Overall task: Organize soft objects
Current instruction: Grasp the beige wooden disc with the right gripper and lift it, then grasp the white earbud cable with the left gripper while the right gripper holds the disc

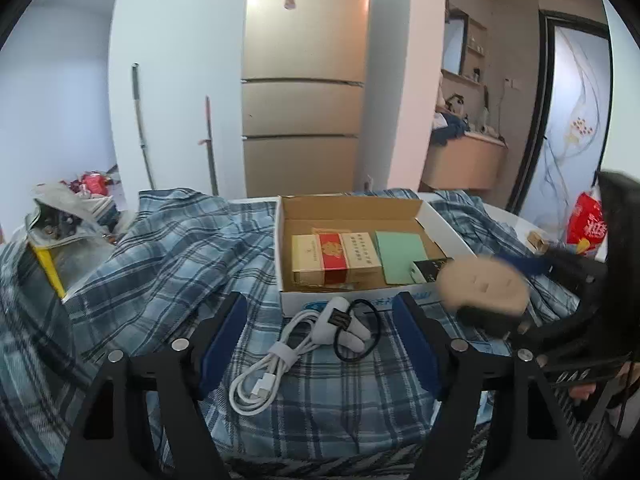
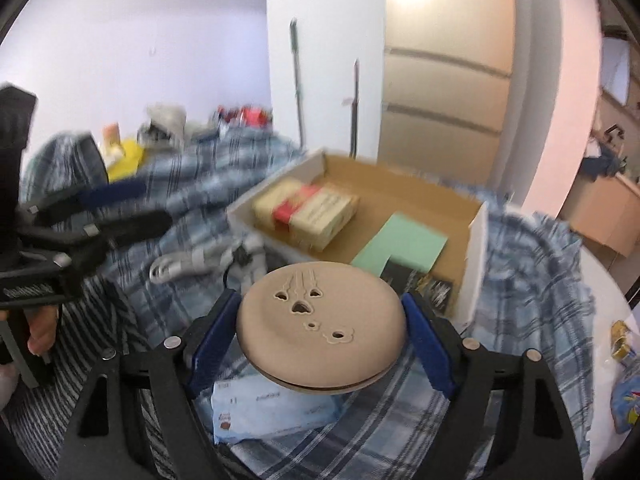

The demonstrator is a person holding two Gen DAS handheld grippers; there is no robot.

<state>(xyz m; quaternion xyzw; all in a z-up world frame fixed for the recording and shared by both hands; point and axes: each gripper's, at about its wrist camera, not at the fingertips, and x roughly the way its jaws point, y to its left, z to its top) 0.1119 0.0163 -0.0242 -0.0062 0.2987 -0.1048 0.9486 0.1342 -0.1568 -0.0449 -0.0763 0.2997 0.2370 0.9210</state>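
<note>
My right gripper (image 2: 322, 320) is shut on a round beige soft pad (image 2: 320, 324) with small cut-out holes, held above the plaid cloth just short of the open cardboard box (image 2: 476, 236). In the left wrist view the pad (image 1: 482, 284) appears blurred at the box's front right corner. My left gripper (image 1: 320, 316) is open and empty, its fingers either side of a coiled white cable (image 1: 264, 364) and a black hair tie (image 1: 358, 332) lying on the cloth. The box (image 1: 288, 240) holds cigarette packs (image 1: 334, 258), a green card (image 1: 400, 256) and a black packet.
A blue plaid cloth (image 1: 168, 264) covers the table. A blue-white plastic packet (image 2: 272, 412) lies under my right gripper. Clutter with a yellow item (image 1: 48, 268) sits at the far left, a red bag (image 1: 588, 224) at the right. A fridge (image 1: 304, 80) stands behind.
</note>
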